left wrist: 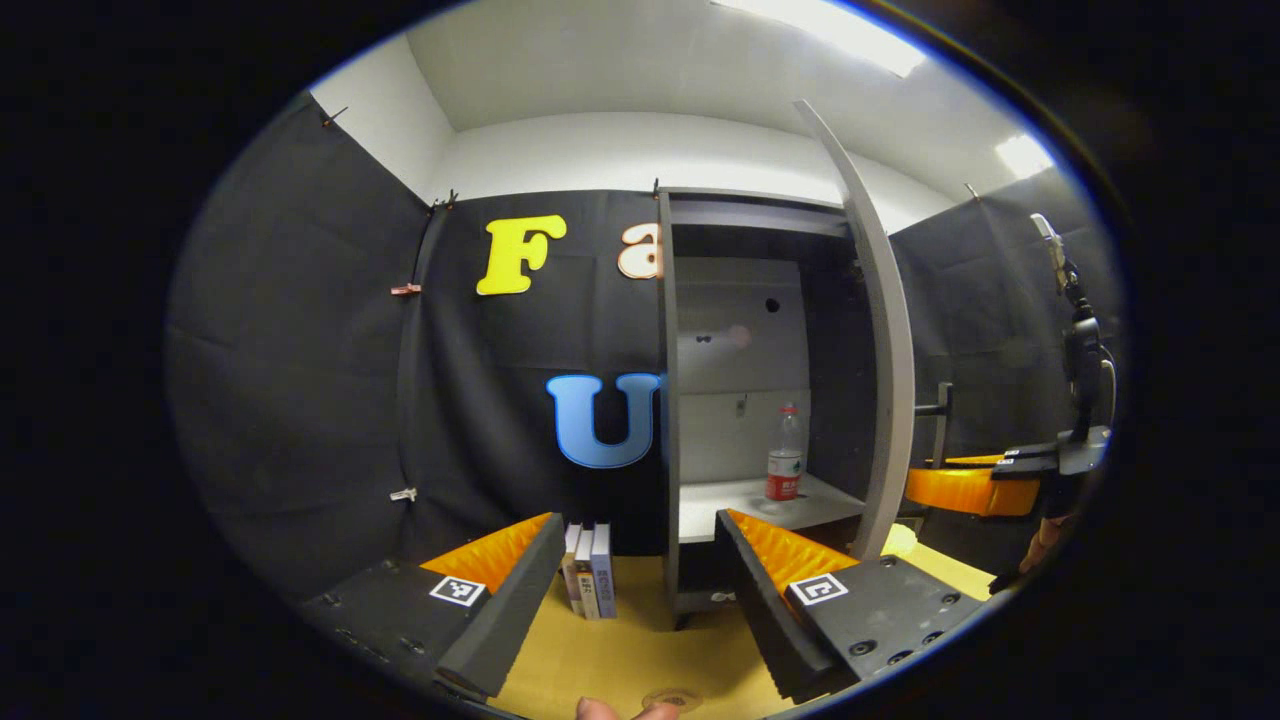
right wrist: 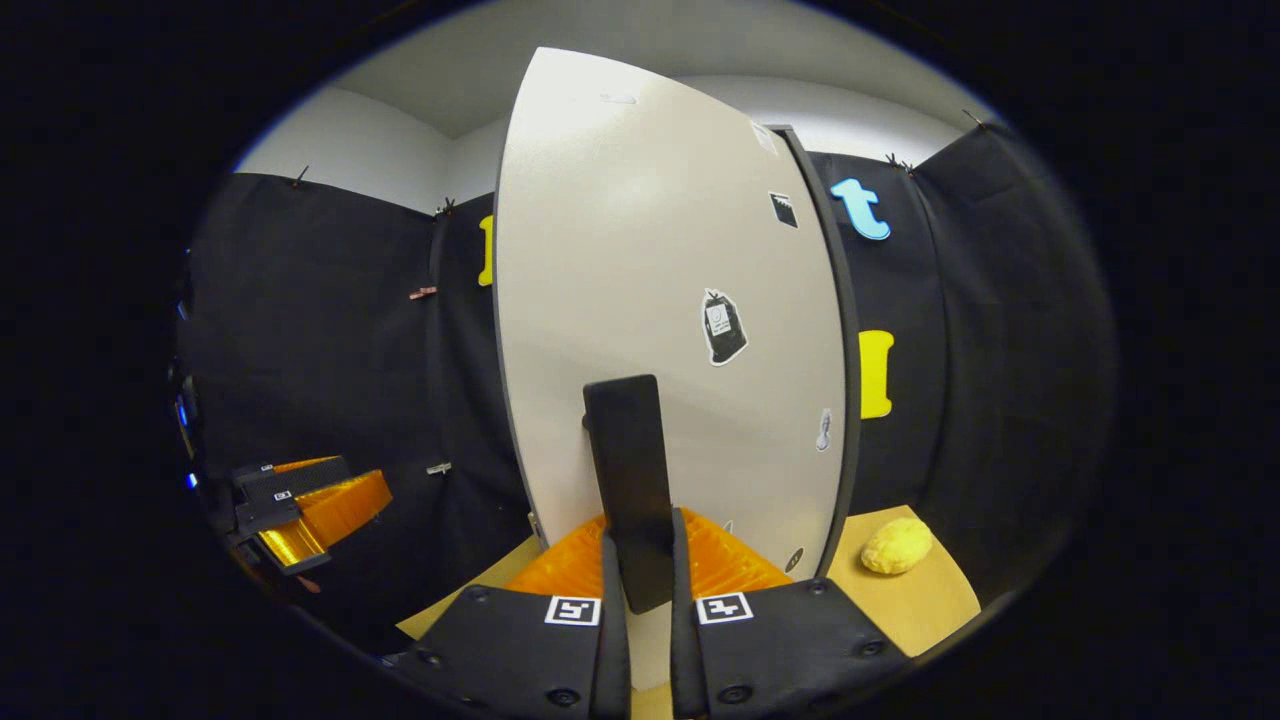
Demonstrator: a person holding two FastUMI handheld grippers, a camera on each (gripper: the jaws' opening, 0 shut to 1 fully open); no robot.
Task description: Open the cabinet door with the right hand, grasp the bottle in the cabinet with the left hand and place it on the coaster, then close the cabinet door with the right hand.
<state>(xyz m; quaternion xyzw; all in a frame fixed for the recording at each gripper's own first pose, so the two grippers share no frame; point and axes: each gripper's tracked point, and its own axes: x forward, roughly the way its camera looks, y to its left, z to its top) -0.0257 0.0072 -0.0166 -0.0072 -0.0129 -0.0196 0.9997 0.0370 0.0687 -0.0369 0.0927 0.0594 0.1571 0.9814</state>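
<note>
In the left gripper view the grey cabinet (left wrist: 672,400) stands open, its door (left wrist: 885,330) swung out to the right. A clear bottle (left wrist: 786,452) with a red cap and red label stands upright on the shelf inside. My left gripper (left wrist: 640,530) is open, well short of the cabinet, with the bottle beyond its right finger. A round tan coaster (left wrist: 672,697) lies on the table just below it. In the right gripper view my right gripper (right wrist: 640,550) is shut on the door's black handle (right wrist: 628,470); the door (right wrist: 660,280) stands close in front.
Several books (left wrist: 590,572) stand upright on the wooden table (left wrist: 620,640) left of the cabinet. A yellow lumpy object (right wrist: 897,545) lies on the table right of the door. Black cloth walls close in the booth. The right gripper (left wrist: 965,488) is at the door's outer side.
</note>
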